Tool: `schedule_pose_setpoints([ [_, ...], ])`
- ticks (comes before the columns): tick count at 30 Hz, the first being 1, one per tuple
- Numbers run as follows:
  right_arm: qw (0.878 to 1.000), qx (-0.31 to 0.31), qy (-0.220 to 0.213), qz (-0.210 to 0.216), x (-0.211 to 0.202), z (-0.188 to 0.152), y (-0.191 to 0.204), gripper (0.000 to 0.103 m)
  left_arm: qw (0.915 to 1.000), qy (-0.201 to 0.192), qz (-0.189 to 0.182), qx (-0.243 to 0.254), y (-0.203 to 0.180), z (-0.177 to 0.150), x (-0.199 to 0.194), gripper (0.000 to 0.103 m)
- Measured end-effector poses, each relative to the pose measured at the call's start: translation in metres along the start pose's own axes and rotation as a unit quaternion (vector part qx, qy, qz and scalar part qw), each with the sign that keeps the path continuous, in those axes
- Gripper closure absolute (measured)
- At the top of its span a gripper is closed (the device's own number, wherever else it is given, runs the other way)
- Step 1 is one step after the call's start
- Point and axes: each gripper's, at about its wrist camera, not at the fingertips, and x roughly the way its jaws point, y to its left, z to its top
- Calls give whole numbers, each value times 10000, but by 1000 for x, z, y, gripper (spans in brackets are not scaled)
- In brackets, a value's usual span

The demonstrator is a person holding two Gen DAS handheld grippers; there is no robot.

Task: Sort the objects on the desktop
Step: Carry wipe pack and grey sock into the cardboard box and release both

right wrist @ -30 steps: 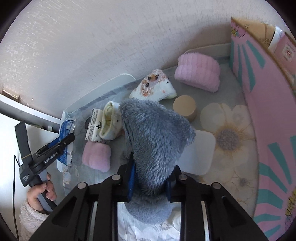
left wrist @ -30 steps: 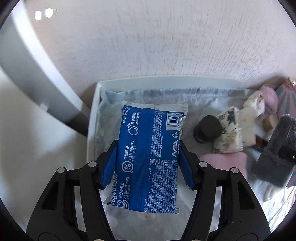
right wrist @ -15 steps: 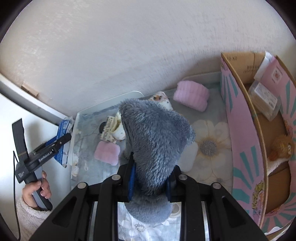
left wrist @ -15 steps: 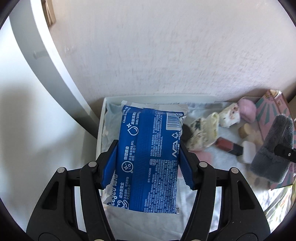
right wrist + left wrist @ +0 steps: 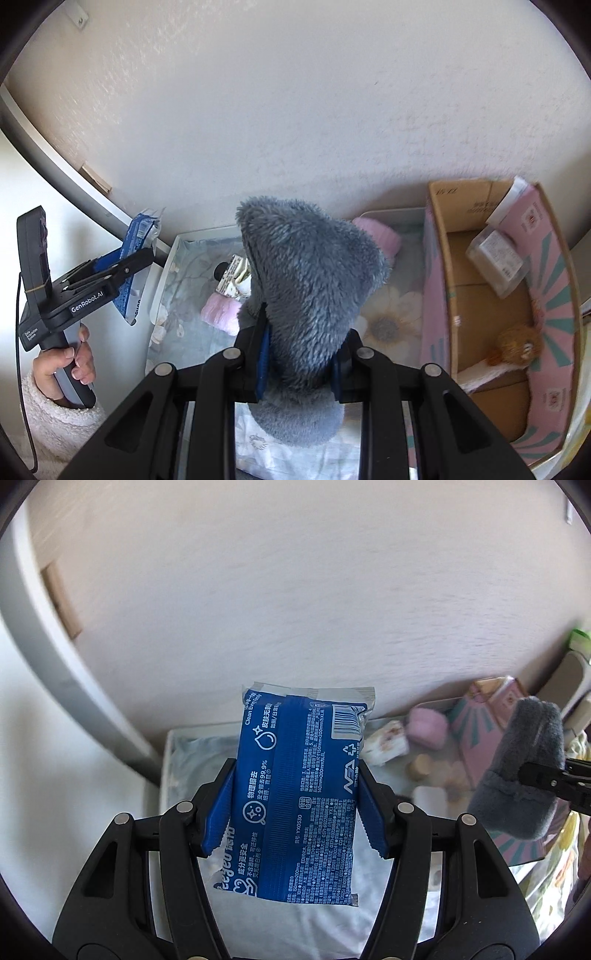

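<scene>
My left gripper [image 5: 297,808] is shut on a blue wet-wipes pack [image 5: 299,794] and holds it high above the left end of the white tray [image 5: 168,760]. It also shows in the right wrist view [image 5: 133,273]. My right gripper [image 5: 299,354] is shut on a fluffy grey sock [image 5: 310,295], held above the tray's middle; the sock also shows in the left wrist view [image 5: 524,771]. On the floral cloth lie pink rolled socks [image 5: 221,312], a patterned sock roll [image 5: 236,277] and another pink roll [image 5: 380,236].
A pink cardboard box [image 5: 554,332] stands open at the right with a clear plastic case [image 5: 496,258] and a brown plush toy [image 5: 517,345] inside. A wall rises right behind the tray. A small round wooden lid [image 5: 421,766] and a white pad [image 5: 430,799] lie on the cloth.
Both grippers have risen well above the tray with their loads still held. The tray's objects look smaller and farther, and the open pink box has come into the right wrist view.
</scene>
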Motion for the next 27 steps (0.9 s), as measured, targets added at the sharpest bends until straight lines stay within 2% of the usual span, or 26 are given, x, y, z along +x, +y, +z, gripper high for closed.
schedule_pose_setpoints([
  [15, 9991, -202, 36, -383, -48, -2, -63, 79, 9971, -74, -580, 494, -104, 34, 7, 45],
  [27, 9961, -152, 130, -856, -77, -23, -117, 79, 9887, -3, -1144, 964, -198, 47, 24, 45],
])
